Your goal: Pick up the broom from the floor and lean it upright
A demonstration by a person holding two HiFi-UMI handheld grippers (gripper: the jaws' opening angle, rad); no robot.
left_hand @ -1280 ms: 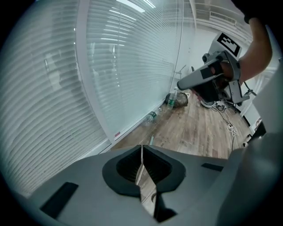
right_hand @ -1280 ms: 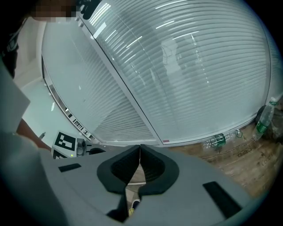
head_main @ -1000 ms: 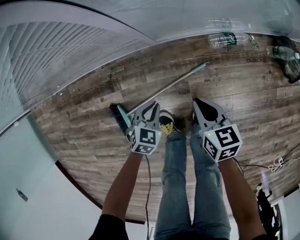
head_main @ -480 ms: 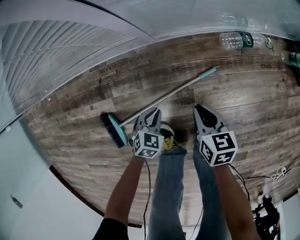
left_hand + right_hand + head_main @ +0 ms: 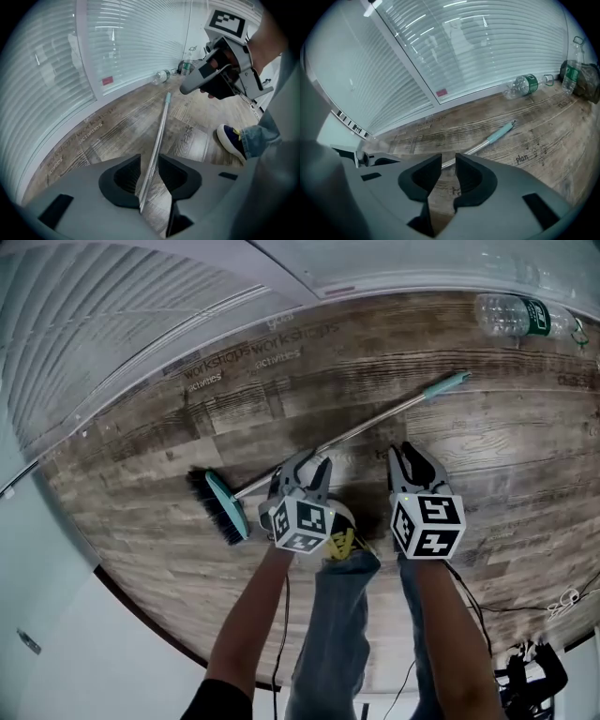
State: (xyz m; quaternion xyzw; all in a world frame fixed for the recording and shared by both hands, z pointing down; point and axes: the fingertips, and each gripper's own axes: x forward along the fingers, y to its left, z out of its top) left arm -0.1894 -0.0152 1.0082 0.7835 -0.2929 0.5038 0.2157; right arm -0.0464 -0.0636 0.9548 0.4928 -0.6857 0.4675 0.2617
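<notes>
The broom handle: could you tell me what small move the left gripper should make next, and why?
Probably lower the left gripper slightly, then close. The broom handle lies on the floor and runs between its opening fingers, not yet clamped.

Cool bluish daylight thru the blinds (image 5: 126, 47), bright & even, glare streaks on slats. Floor (image 5: 281, 399) lit flat, shadows faint. Broom handle (image 5: 161, 126) glints. Heavy fisheye in all 3 views, edges bend, corners go black in both gripper views. Close foreground soft, out of focus
</notes>
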